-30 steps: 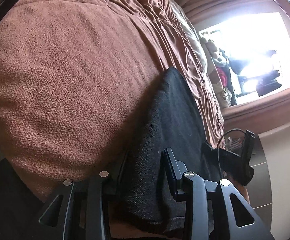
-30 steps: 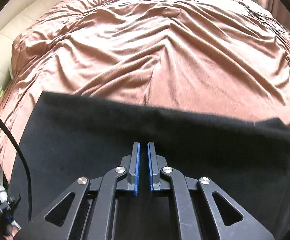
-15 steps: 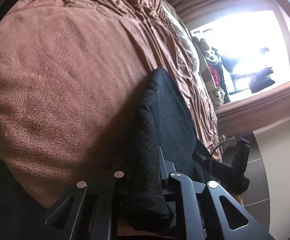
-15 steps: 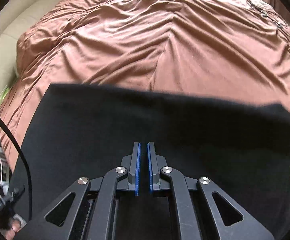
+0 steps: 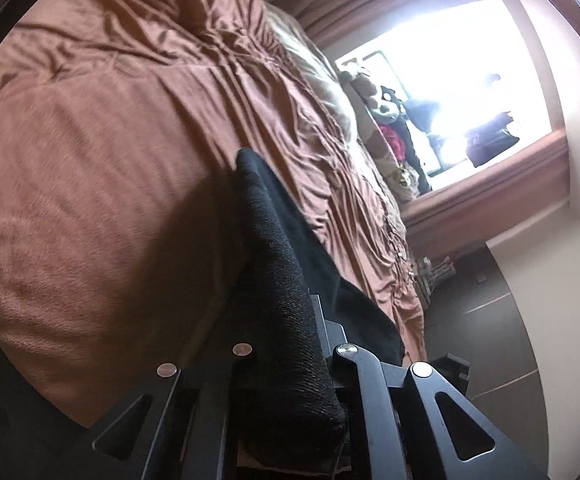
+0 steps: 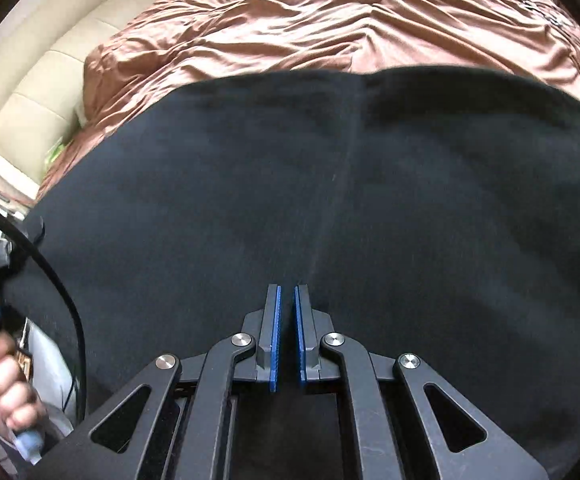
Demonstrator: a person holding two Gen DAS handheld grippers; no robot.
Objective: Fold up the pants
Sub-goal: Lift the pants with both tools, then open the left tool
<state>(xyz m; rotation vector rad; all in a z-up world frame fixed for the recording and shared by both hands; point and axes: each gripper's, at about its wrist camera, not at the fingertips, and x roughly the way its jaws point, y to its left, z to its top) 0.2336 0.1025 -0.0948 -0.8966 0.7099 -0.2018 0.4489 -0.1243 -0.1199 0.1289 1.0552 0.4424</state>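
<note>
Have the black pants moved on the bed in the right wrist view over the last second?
Yes. The black pants now cover more of the brown bedspread; their far edge sits nearer the headboard end.

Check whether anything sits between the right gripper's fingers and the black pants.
Nothing visible does. The right gripper has its blue-padded fingers nearly together directly over the black pants, which lie spread on the brown bedspread.
</note>
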